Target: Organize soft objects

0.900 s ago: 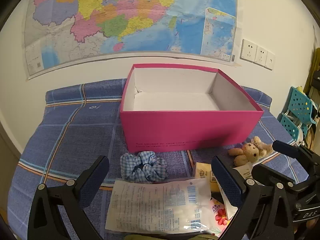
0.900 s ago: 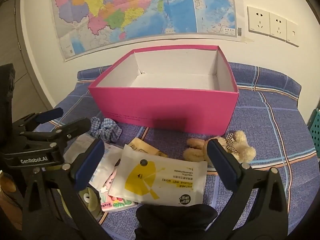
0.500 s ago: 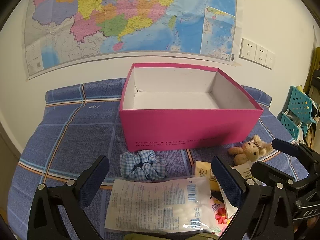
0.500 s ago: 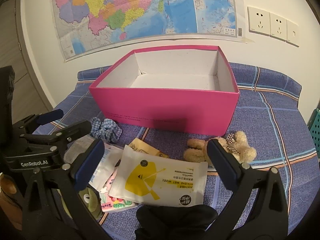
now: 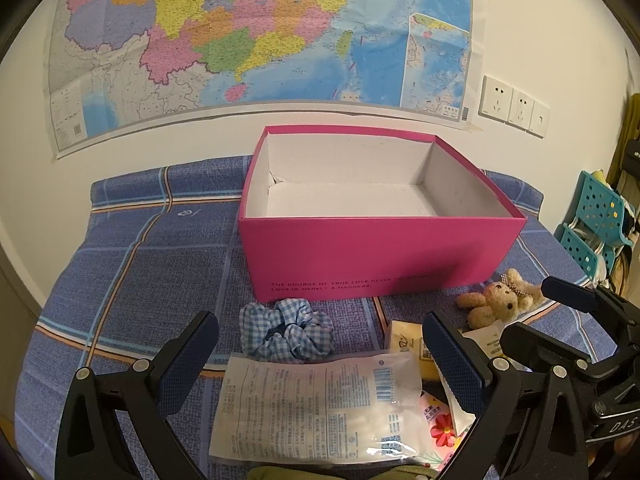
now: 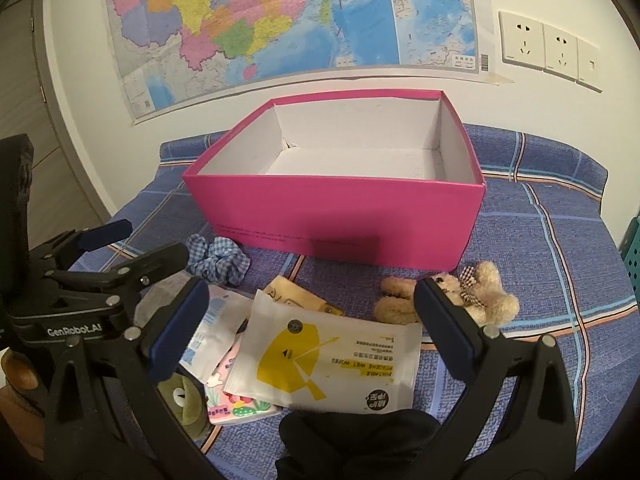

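Blue plaid tabletop [image 5: 120,280], empty pink box [image 5: 376,256] at the far side. Both grippers' fingers gape wide, holding nothing. Left gripper [image 5: 320,360] is nearest the checked scrunchie [image 5: 286,328], just ahead between its fingers; teddy [image 6: 460,296] lies sideways by the right gripper [image 6: 312,328].

Both black plastic two-finger grippers, left [image 5: 320,354] and right [image 6: 310,320], carry navy textured pads [image 5: 188,362], silver screws, white "GenRobot.AI" lettering.
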Tool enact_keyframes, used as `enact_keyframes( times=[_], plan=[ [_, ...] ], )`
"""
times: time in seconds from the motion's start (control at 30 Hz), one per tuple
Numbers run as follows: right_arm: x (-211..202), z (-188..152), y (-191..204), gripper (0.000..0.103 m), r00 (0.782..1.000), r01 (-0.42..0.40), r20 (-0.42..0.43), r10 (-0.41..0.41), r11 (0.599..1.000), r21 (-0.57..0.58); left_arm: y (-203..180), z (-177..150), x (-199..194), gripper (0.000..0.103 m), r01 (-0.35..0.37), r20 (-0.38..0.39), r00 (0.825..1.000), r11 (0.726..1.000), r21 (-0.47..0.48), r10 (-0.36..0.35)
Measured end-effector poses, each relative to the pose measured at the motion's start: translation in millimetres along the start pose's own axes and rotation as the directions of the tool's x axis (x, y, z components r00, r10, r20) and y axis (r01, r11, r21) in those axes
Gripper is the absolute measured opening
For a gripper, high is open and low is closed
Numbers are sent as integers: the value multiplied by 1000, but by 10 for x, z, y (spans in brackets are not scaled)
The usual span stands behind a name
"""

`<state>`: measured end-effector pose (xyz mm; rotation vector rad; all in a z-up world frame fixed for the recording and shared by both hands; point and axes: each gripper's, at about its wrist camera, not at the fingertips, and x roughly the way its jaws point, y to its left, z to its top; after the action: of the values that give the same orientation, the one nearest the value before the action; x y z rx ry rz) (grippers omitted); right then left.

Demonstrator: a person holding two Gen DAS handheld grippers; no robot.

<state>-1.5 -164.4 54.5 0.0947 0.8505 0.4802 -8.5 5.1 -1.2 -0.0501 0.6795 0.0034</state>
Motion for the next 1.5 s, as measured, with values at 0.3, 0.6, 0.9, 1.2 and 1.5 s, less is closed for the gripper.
enact_keyframes(
  times=[0.3,0.6,0.9,1.2,1.5],
  plan=[
    [-3,11,1,102,1000,-21,-8,21,1000,0,-9,-14,-2,103,1,-2,1000,1000,2,-1],
    [96,-53,121,98,987,-141,-83,138,990,-27,129,-46,-5,103,-8,-10,1000,1000,-3,8],
    [349,-163,347,60,929,-308,-221,298,951,-14,554,-173,56,103,25,-79,997,999,-33,-28],
    [501,-187,332,59,901,-327,-288,326,944,47,722,-315,218,101,127,-171,976,990,-66,-137],
    [543,-123,396,59,888,-349,-310,339,937,26,821,-456,416,86,242,-260,928,962,-128,-268]
  ],
)
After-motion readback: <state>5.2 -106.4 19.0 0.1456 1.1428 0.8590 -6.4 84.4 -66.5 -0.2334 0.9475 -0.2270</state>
